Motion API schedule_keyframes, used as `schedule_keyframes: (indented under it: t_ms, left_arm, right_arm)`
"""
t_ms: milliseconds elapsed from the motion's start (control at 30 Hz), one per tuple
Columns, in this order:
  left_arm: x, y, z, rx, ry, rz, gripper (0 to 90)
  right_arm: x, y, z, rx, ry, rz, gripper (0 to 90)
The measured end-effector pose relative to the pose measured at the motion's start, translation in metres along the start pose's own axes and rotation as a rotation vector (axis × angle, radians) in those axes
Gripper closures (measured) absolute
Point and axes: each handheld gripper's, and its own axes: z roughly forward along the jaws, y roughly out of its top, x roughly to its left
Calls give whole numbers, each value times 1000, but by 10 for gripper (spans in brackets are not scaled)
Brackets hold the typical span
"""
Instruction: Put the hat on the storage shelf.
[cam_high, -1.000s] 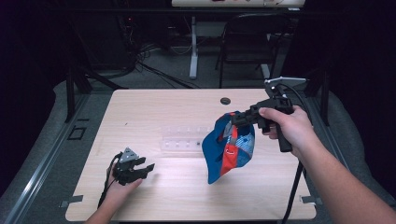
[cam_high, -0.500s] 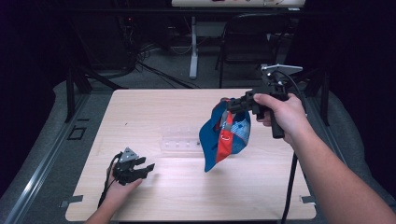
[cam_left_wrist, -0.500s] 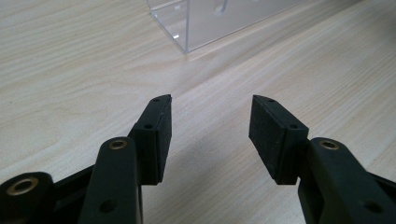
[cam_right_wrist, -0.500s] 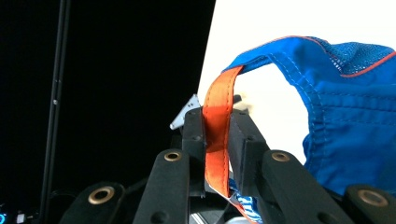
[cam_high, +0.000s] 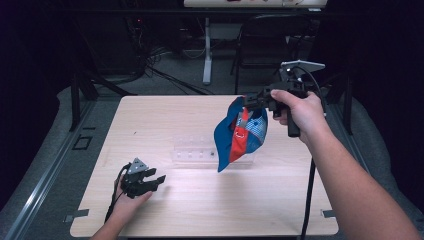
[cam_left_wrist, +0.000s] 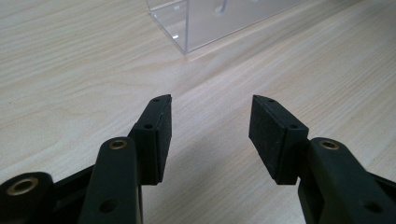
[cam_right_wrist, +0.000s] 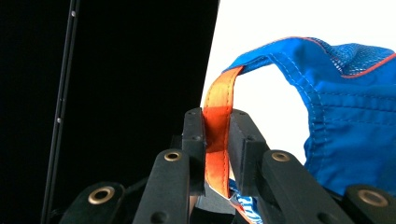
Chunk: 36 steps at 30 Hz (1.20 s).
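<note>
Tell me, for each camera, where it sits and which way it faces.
High view: above the person's side, looking forward and down on the pale wooden table; both forearms show, with the left tongs and right tongs.
Left gripper view: on the left tongs, low over the tabletop, facing the clear plastic box; two open black jaws.
Right gripper view: on the right tongs, jaws clamped on the orange strap of the blue mesh fabric bag.
Shared: high and right views show the bag; high and left views show the box.

High view over table (cam_high: 165, 215); tool views close, along jaws.
</note>
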Motion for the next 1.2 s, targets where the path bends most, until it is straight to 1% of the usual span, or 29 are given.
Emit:
schedule_keyframes:
  t_ms: [67, 167, 333, 433, 500, 633, 700, 800, 867, 1033, 1200]
  left_arm:
    - [0, 0, 0, 0, 0, 0, 495]
    - [0, 0, 0, -1, 0, -4, 495]
    - [-1, 0, 1, 3, -1, -2, 495]
    - [0, 0, 0, 0, -1, -3, 495]
    - [0, 0, 0, -1, -2, -1, 495]
    - [0, 0, 0, 1, -4, 1, 495]
    - [0, 0, 0, -1, -4, -1, 495]
    - [0, 0, -1, 1, -5, -5, 495]
    - [1, 0, -1, -6, -5, -6, 495]
    - [0, 0, -1, -8, -3, -5, 495]
    - [1, 0, -1, -6, -4, -5, 495]
  right_arm:
    - [-1, 2, -1, 4, 3, -2, 782]
    - [-2, 5, -1, -21, 10, 8, 782]
    - [-3, 12, 2, -32, 5, 8, 782]
    - [-4, 16, 8, -48, 12, 17, 782]
    - [-3, 18, 11, -42, 16, 16, 782]
    - [0, 22, 19, -54, 24, 18, 783]
    - [2, 23, 23, -54, 18, 15, 782]
    - [3, 25, 27, -58, 22, 16, 782]
    - [4, 26, 29, -64, 22, 18, 782]
    - [1, 29, 30, -89, 22, 25, 782]
    - [-4, 32, 32, -91, 14, 37, 782]
